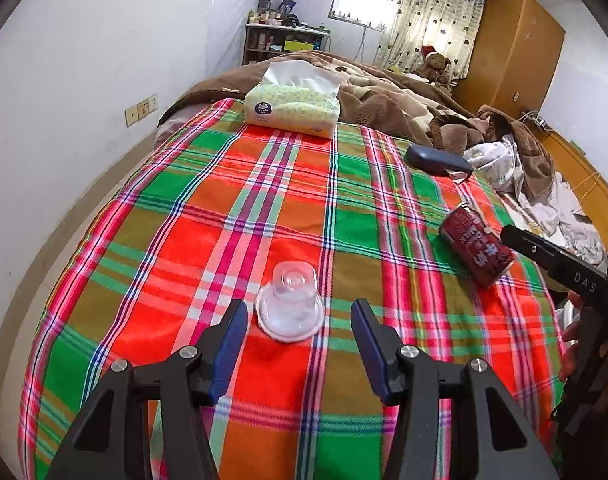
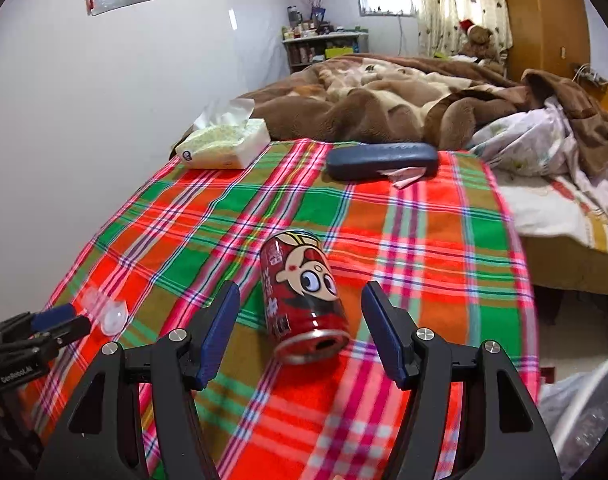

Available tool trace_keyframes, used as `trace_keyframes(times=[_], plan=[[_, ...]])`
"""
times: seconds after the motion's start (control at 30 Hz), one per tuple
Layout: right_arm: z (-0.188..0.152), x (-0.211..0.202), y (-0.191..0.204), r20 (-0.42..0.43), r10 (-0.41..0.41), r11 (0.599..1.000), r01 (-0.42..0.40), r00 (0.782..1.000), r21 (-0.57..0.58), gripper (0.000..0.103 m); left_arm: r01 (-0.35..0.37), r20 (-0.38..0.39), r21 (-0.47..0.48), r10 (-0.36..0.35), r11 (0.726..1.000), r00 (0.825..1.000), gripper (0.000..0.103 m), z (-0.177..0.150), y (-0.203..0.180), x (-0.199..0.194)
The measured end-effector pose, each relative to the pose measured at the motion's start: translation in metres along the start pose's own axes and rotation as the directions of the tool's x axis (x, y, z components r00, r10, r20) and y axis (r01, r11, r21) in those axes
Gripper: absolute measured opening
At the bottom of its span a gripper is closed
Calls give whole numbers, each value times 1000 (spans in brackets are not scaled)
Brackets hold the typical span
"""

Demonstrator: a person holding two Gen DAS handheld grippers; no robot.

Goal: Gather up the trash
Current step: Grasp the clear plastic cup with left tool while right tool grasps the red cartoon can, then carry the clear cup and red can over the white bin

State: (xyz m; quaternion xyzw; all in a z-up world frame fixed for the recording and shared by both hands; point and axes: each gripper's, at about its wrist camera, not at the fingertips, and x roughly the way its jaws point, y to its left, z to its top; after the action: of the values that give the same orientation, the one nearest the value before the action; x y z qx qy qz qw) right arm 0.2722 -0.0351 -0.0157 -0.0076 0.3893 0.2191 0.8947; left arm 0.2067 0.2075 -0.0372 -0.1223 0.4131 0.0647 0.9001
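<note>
A clear plastic cup (image 1: 289,307) lies tipped on the plaid bedspread (image 1: 231,216), just ahead of my left gripper (image 1: 299,310), which is open with its blue pads either side of the cup and apart from it. A red drink can (image 2: 304,294) with a cartoon face lies on its side. My right gripper (image 2: 301,292) is open around the can, pads not touching it. In the left wrist view the can (image 1: 478,248) lies at right, with the right gripper's finger beside it. In the right wrist view the cup (image 2: 107,312) sits at far left by the left gripper's fingertips (image 2: 69,322).
A tissue pack (image 1: 291,106) and a dark blue case (image 1: 438,158) with a paper scrap under it lie farther up the bed. Brown blankets (image 2: 384,100) and crumpled sheets are piled beyond. A white wall runs along the left. A bin with a plastic liner (image 2: 584,408) stands at lower right.
</note>
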Motion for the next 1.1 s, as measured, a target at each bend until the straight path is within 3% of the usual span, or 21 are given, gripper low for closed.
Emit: trace_keyframes(times=[0.37,0.63,0.7,0.73,1.1], plan=[[1,33,14,-83,-55,994,46,995,-101,65,-8,-23,-11,8,1000,1000,53,5,3,28],[2,38,11,-88,-80,993,72,993,-91,65,11,-47,14,-11,1000,999,37,6,-2,38],[1,38,12,-85,-90,992,82,992,-93,63,11,-45,12,-10,1000,999,37,6,-3,38],[0,38,13,-82,-94,992,87,992,-93,57,12,-44,13,-11,1000,999,37,6,-4,39],[-4,33,14,-69,-87,994,82,994,-71,57,18,-23,22,-18,1000,1000,37,5,-9,29]])
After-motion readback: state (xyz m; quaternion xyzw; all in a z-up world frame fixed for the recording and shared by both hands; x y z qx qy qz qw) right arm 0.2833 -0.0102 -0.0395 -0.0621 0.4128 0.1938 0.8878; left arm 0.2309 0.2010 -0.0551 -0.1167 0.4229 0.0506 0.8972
